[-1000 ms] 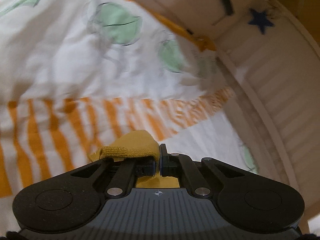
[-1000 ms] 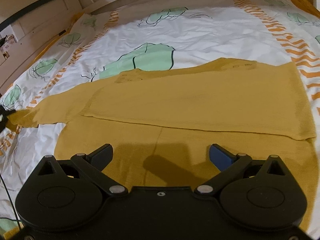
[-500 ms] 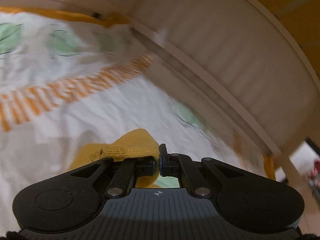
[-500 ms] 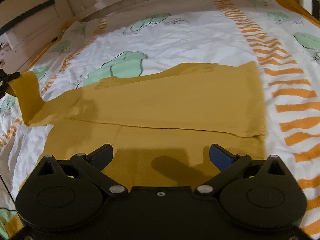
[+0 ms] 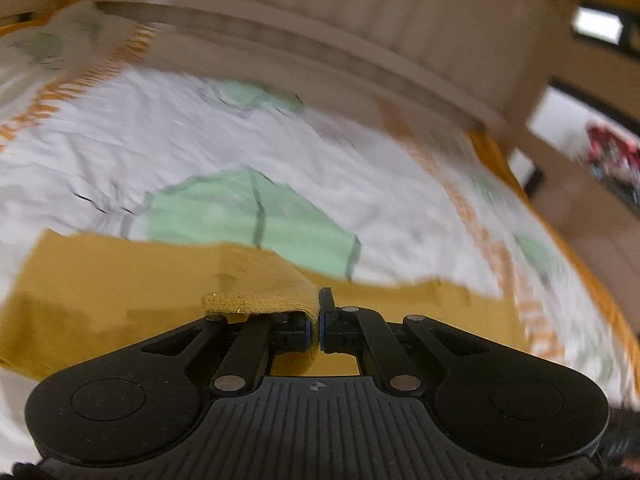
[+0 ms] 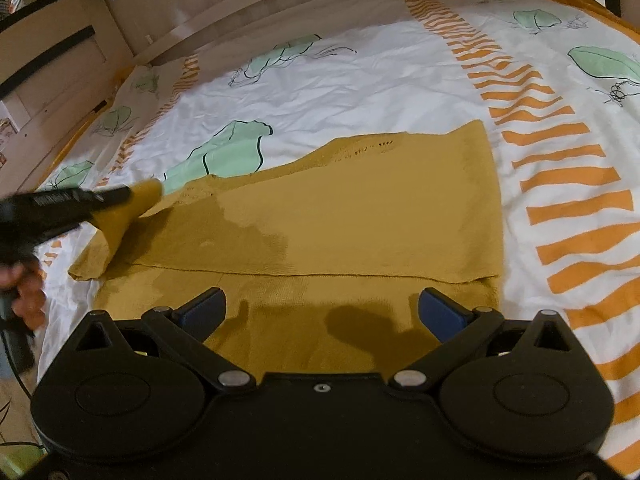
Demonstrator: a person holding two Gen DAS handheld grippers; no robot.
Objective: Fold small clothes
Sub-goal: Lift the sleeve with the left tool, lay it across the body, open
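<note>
Left wrist view: close and low over mustard-yellow knitted garment (image 5: 120, 280), angled down across white leaf-printed bedsheet (image 5: 200, 140) toward pale wooden bed rail (image 5: 320, 40); heavily blurred. Right wrist view: higher, looking down from garment's near edge. Shared: garment (image 6: 360, 208), green leaf print, sheet (image 6: 360, 80), rail (image 6: 280, 4).

left view bedding (image 5: 280, 140) motion-blurred, hand (image 6: 24, 288) cut off at right view's edge

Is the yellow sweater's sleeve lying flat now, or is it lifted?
Lifted: the left gripper is shut on the sleeve, holding its end above the sweater.
</note>
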